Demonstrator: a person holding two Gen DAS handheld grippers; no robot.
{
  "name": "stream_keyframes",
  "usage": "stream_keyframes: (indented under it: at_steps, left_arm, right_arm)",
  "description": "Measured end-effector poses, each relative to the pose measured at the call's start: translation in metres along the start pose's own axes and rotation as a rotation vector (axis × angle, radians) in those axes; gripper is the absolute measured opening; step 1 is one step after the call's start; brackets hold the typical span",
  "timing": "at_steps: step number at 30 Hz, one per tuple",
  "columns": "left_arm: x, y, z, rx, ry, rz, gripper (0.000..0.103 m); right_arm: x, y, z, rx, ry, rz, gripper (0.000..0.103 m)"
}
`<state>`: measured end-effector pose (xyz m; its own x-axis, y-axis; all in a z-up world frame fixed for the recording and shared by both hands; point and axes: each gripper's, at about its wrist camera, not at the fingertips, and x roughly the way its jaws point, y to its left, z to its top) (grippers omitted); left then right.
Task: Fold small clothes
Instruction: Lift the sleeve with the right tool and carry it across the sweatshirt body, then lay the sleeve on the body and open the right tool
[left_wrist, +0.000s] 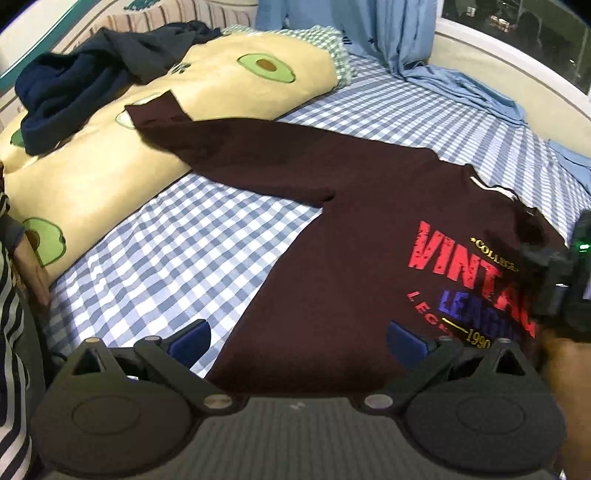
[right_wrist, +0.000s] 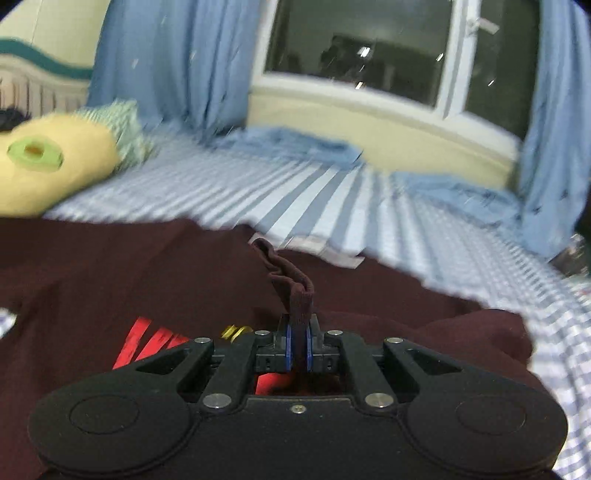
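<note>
Maroon sweatshirt (right_wrist: 110, 266) cuff pinched (right gripper (right_wrist: 297, 345)); left gripper (left_wrist: 297, 341) agape

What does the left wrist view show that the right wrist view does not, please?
Only the left wrist view shows the open left gripper and dark blue clothes heaped on the pillow. Only the right wrist view shows the window and the right gripper pinching a sleeve cuff. Both show the maroon sweatshirt on the checked sheet.

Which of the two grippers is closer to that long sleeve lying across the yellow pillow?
Left. The left gripper hovers open over the shirt's hem, on the side where the sleeve reaches onto the pillow. The right gripper is shut on the shirt's other sleeve cuff, farther away.
</note>
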<state>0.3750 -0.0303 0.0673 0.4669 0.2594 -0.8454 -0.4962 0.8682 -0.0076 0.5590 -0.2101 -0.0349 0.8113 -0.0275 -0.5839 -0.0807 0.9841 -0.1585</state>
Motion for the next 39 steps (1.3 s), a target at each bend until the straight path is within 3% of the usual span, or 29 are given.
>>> stream_keyframes:
  at_steps: [6,22,25,27,33,35,39]
  left_arm:
    - [0.011,0.008,0.003,-0.024,0.01,0.013,0.102]
    - [0.029,-0.023,0.037,-0.022,-0.039,0.011,0.102]
    - [0.029,-0.025,0.04,-0.025,-0.044,0.013,0.102]
    - [0.028,-0.026,0.041,-0.022,-0.047,0.016,0.102]
    - [0.027,-0.026,0.044,-0.022,-0.061,0.028,0.102]
    - [0.028,-0.027,0.044,-0.029,-0.065,0.024,0.102]
    - [0.031,-0.035,0.042,-0.032,-0.07,-0.009,0.102]
  right_arm:
    - [0.029,0.027,-0.018,-0.005,0.121,0.042,0.009]
    - [0.018,-0.006,-0.029,0.028,0.144,0.221,0.029]
    - [0.015,-0.01,-0.028,0.052,0.15,0.273,0.041]
    - [0.012,-0.012,-0.028,0.06,0.144,0.304,0.057]
    - [-0.009,-0.035,-0.026,0.112,0.108,0.374,0.088]
    - [-0.022,-0.049,-0.024,0.151,0.074,0.35,0.101]
    - [-0.045,-0.086,-0.017,0.254,-0.008,0.232,0.102]
